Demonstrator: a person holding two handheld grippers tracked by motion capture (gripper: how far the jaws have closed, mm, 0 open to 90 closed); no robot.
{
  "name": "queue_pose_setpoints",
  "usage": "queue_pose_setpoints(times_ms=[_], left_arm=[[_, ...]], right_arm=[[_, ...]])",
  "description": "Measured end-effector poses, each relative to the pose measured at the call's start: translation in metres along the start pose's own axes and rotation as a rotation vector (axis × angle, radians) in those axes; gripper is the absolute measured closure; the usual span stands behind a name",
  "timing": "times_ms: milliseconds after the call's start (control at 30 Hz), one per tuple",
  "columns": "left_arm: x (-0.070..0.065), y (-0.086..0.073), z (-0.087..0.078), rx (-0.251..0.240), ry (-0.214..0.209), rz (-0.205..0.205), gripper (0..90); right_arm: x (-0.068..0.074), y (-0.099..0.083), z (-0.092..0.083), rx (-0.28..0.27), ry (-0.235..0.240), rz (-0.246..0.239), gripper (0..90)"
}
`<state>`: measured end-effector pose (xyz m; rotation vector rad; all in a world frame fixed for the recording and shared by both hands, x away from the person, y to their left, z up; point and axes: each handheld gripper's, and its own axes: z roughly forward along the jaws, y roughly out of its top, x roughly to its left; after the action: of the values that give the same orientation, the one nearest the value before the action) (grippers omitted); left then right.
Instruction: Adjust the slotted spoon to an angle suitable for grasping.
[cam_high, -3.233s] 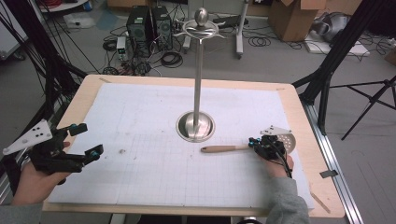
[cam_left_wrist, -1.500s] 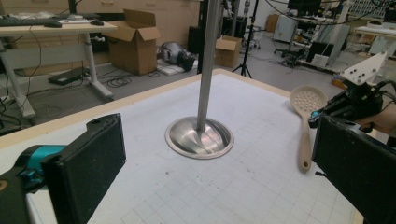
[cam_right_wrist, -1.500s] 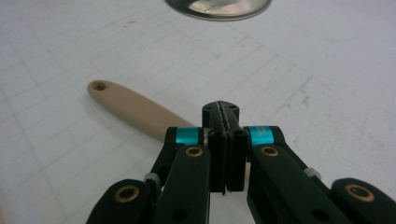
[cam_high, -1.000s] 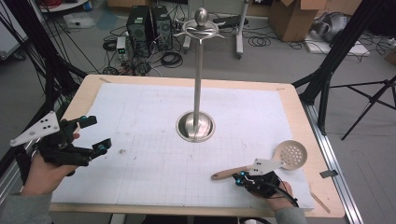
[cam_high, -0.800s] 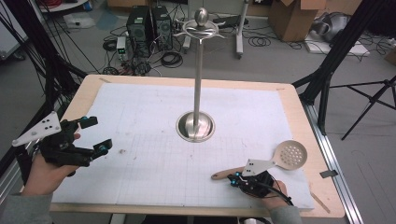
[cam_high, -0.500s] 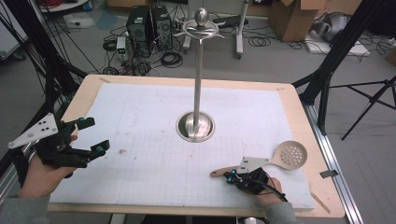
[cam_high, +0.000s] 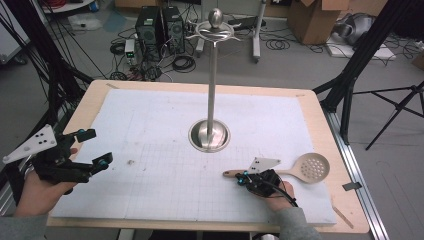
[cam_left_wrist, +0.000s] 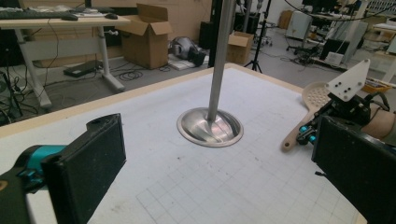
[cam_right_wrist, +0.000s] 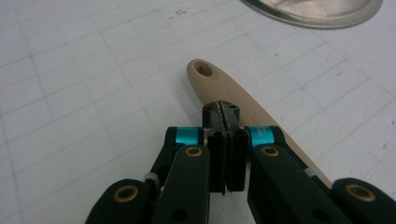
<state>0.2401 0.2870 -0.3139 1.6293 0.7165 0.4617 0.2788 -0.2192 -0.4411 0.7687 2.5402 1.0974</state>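
A slotted spoon (cam_high: 312, 167) with a wooden handle lies flat on the white gridded mat (cam_high: 150, 125) at the front right. Its handle points left. My right gripper (cam_high: 242, 179) is low over that handle near its left end. In the right gripper view its jaws (cam_right_wrist: 225, 109) are pressed together with nothing between them, and the handle (cam_right_wrist: 205, 77) with its hanging hole runs under the tips. My left gripper (cam_high: 96, 147) hovers at the mat's left edge, jaws wide apart (cam_left_wrist: 219, 177) and empty, facing the stand.
A tall steel stand (cam_high: 209, 136) with a round base and hooks at its top rises from the middle of the mat. Its base (cam_left_wrist: 210, 127) lies between the two grippers. The wooden table rim (cam_high: 327, 145) runs just right of the spoon.
The right gripper has slid left along the spoon's handle, staying shut. The handle end has swung slightly away from the front edge. The left gripper has barely moved.
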Motion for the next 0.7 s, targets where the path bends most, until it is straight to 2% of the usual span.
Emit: queue_pose_setpoints(times_ms=[333,700], left_arm=[[-0.001,-0.002,-0.006,0.006,0.013,0.002,3.2],[0.0,-0.005,-0.012,0.013,0.031,-0.003,3.2]], right_arm=[[-0.013,0.005,0.011,-0.025,-0.027,0.034,90.0],[-0.024,0.011,0.019,-0.026,-0.061,0.069,90.0]])
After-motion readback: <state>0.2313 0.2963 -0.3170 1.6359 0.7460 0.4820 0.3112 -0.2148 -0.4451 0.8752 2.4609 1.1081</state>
